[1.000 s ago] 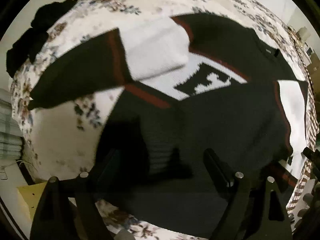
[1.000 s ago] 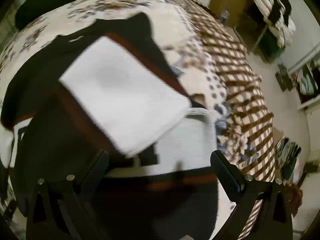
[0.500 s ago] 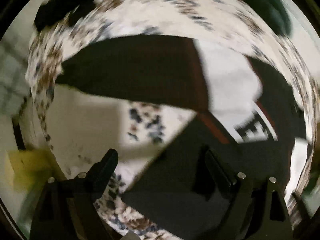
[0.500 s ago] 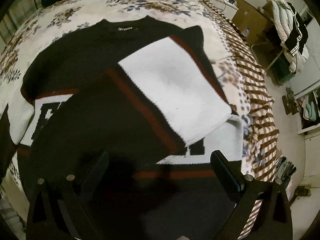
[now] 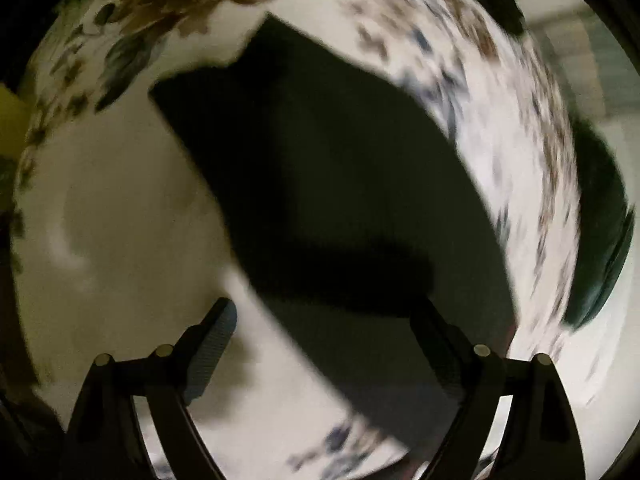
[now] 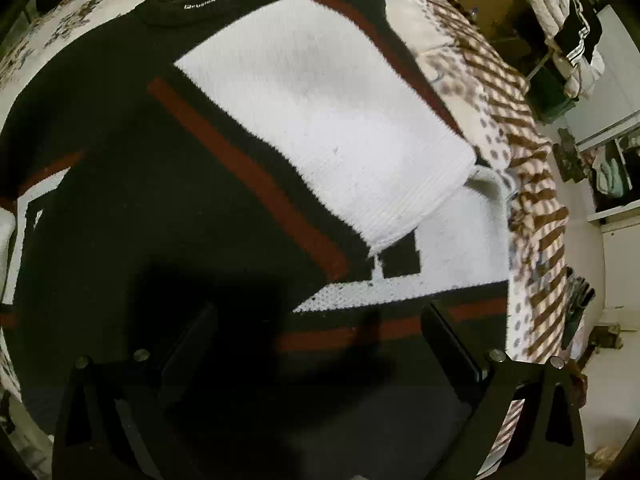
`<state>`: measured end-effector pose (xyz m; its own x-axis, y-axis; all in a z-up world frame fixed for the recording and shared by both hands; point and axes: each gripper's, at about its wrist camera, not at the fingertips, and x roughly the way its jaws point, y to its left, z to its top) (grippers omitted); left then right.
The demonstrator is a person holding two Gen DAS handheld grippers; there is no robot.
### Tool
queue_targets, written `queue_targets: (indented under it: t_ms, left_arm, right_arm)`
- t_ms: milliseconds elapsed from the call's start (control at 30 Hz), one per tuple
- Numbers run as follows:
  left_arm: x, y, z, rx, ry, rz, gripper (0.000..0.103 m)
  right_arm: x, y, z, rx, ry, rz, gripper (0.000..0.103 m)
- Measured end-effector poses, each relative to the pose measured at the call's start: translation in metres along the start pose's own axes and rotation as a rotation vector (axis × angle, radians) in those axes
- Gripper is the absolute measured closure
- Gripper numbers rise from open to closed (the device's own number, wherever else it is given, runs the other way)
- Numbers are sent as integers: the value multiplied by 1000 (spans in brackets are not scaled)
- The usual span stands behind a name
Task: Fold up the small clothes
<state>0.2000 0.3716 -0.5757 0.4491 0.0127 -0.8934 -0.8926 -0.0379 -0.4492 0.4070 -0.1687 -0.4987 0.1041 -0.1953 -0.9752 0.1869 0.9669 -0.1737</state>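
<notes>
Right sleeve (image 6: 320, 120) folded across sweater (image 6: 120, 160); left sleeve (image 5: 320, 184) still out flat. Left gripper (image 5: 324, 320), right gripper (image 6: 320, 320) both spread, empty. Approx. 1/3 done.

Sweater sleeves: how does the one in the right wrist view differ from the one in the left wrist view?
The right-view sleeve is folded across the sweater body; the left-view sleeve lies out on the floral bedspread. The right-view sleeve shows a white end section and red stripe; the left-view sleeve looks plain dark, though blurred. Both lie flat, neither gripped: the left gripper and right gripper are open.
</notes>
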Motion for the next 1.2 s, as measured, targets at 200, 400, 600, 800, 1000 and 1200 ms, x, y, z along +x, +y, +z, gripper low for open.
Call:
queue_targets:
  t_ms: [200,400,600,800,1000,1200]
  left_arm:
    - [-24,-25,22,97,-190,-25,93]
    - [-92,-96,-14,492,-396,-56,96]
    - [-160,-168,-124,914,-454,-159,96]
    - [-219,-190,-268,1234,-401,-307,96]
    - [-241,-177,-393,1454,-271,-422,96]
    - [-229,-142,-497,1637,-105,-462,96]
  right_arm:
    - [3,3,1,-9,-3,-61,0]
    - [-13,10,-3,-71,-46,-115,0]
    - [-57,7,-13,-121,-135,-60,0]
    - [-104,-18,-23,-129,-214,56,0]
    - [-125,-70,-36,-105,-265,97,0]
    - [-101,-161,-57,15,-207,75,0]
